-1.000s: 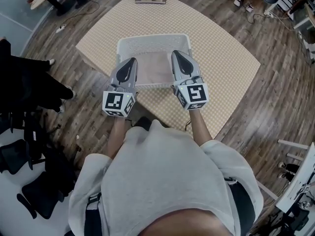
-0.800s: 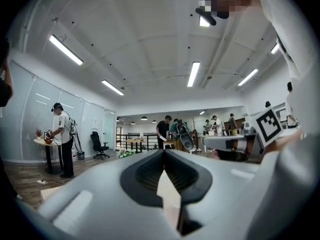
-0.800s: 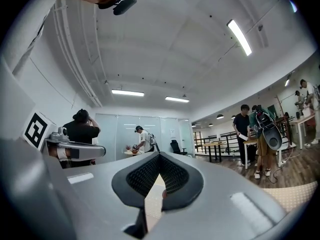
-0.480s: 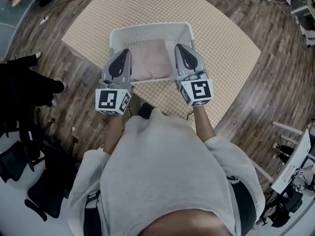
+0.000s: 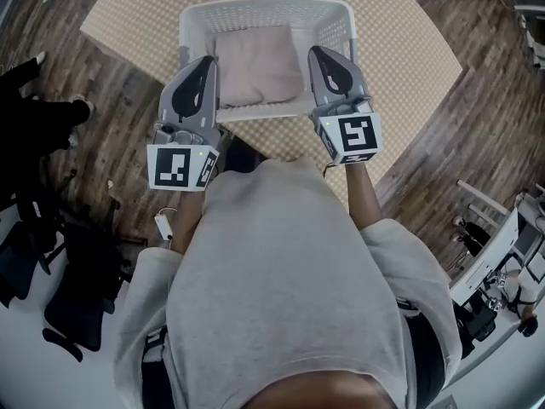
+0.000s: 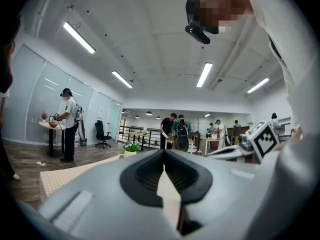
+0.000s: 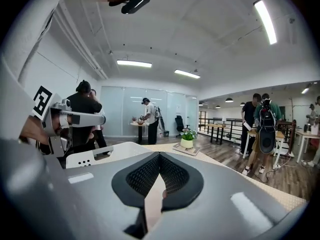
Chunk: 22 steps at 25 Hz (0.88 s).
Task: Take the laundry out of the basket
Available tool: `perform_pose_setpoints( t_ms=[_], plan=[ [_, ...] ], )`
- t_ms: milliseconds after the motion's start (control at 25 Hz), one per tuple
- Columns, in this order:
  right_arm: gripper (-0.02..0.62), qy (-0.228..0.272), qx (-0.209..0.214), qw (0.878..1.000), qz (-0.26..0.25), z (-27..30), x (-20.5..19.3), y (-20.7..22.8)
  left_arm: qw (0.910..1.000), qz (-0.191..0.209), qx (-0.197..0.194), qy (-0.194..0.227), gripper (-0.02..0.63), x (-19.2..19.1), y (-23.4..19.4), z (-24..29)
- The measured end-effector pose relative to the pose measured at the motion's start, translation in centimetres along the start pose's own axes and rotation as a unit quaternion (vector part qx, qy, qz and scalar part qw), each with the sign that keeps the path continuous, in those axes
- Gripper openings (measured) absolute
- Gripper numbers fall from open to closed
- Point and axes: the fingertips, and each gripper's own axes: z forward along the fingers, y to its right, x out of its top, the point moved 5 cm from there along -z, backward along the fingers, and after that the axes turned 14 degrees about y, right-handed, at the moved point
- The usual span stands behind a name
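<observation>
Head view: checked rug (image 5: 400,49) over wood floor (image 5: 119,100), one white basket (image 5: 264,7), one beige cloth (image 5: 258,66) inside; left gripper (image 5: 204,62), right gripper (image 5: 319,54) both pressed together.

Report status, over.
Left gripper, right gripper: both shut, empty. Beige folded cloth lies in white perforated plastic basket, grippers flanking it. Nothing blocking.

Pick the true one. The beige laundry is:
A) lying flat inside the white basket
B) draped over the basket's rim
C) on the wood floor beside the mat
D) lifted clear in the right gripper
A: the beige laundry lies flat inside the white basket, within its walls.
</observation>
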Motion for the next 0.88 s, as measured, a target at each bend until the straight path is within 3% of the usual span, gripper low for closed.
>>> perform_pose_setpoints(
  t_ms=[200,280,320,400,480,560,720,880],
  plan=[
    [0.008,-0.099,0.045,0.994,-0.008,3.2,-2.0,0.3,0.9999,0.006,-0.010,0.002,0.009,-0.7,-0.5,0.2],
    [0.181,-0.143,0.073,0.987,-0.002,4.6,-3.1,0.1,0.9999,0.003,-0.014,0.003,0.009,-1.0,-0.6,0.5],
    [0.208,-0.168,0.088,0.982,0.004,5.3,-4.0,-0.1,0.9999,0.000,-0.016,0.005,0.008,-1.1,-0.7,0.6],
    [0.301,-0.225,0.122,0.966,0.023,6.5,-6.5,-0.9,0.9998,-0.005,-0.017,0.009,0.008,-1.1,-0.8,0.7],
    [0.412,-0.290,0.151,0.943,0.058,7.2,-9.6,-1.8,0.9997,-0.010,-0.019,0.013,0.009,-1.0,-0.9,0.9],
    [0.498,-0.345,0.154,0.921,0.090,7.9,-12.4,-1.9,0.9995,-0.012,-0.021,0.019,0.008,-0.7,-1.0,1.0],
    [0.526,-0.411,0.139,0.894,0.113,8.6,-16.8,-1.1,0.9993,-0.009,-0.025,0.026,0.008,-0.3,-1.0,1.1],
    [0.532,-0.473,0.130,0.853,0.177,7.9,-21.3,-0.5,0.9992,-0.007,-0.028,0.028,0.008,0.0,-0.8,1.1]
  ],
)
